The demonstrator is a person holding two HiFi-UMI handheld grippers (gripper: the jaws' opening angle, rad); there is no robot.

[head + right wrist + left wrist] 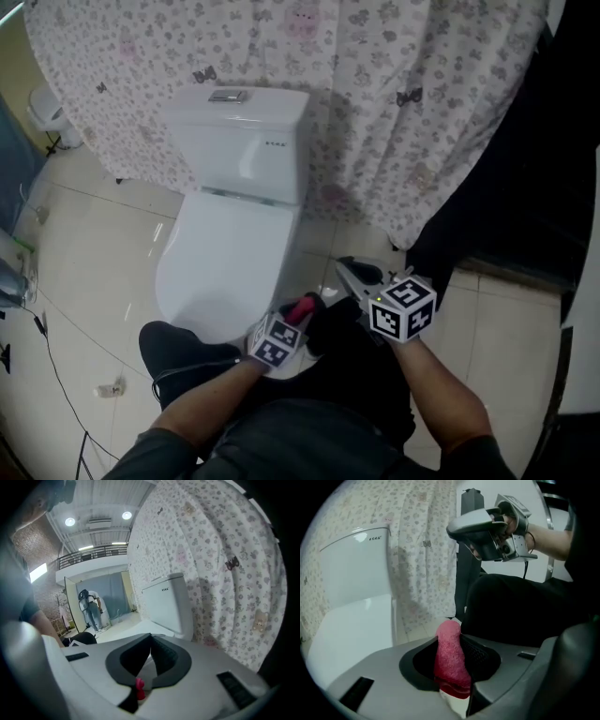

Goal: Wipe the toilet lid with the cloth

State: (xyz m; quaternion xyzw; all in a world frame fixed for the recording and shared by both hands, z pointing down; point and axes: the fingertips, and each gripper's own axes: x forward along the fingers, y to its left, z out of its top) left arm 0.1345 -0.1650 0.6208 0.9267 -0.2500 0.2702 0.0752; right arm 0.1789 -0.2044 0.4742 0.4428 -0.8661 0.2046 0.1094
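White glossy toilet lid (223, 267) lies closed on the bowl, just ahead of both hand-held grippers and below the white ceramic cistern (239, 131), with a pale flower-printed curtain (403, 112) hanging behind.

The pink terry cloth (302, 310) is clamped in the left hand-held gripper (451, 649). Its jaws pinch it as a narrow upright roll whose rounded end pokes out past the pads. The right hand-held gripper (150, 641) has its jaws drawn together with nothing between the pads, and it hovers to the right of the bowl, apart from it.

No cloth touches the lid, so I judge the wiping has not begun and this is the approach with the cloth in hand. The next move calls for carrying the left hand-held gripper forward and down over the lid. It should be tilted so the soft end of the cloth meets the plastic rather than the hard jaw tips, then swept across. Only a short length of cloth protrudes, so the angle looks like it will matter.

The lid's near edge is covered in the head view by the left hand-held gripper and a dark rounded shape (178, 356) that I cannot identify. How much cloth sits below the jaws is hidden. A small red speck (139, 689) at the base of the right jaws is too small to name. Glare on the lid hides whether it is dirty.
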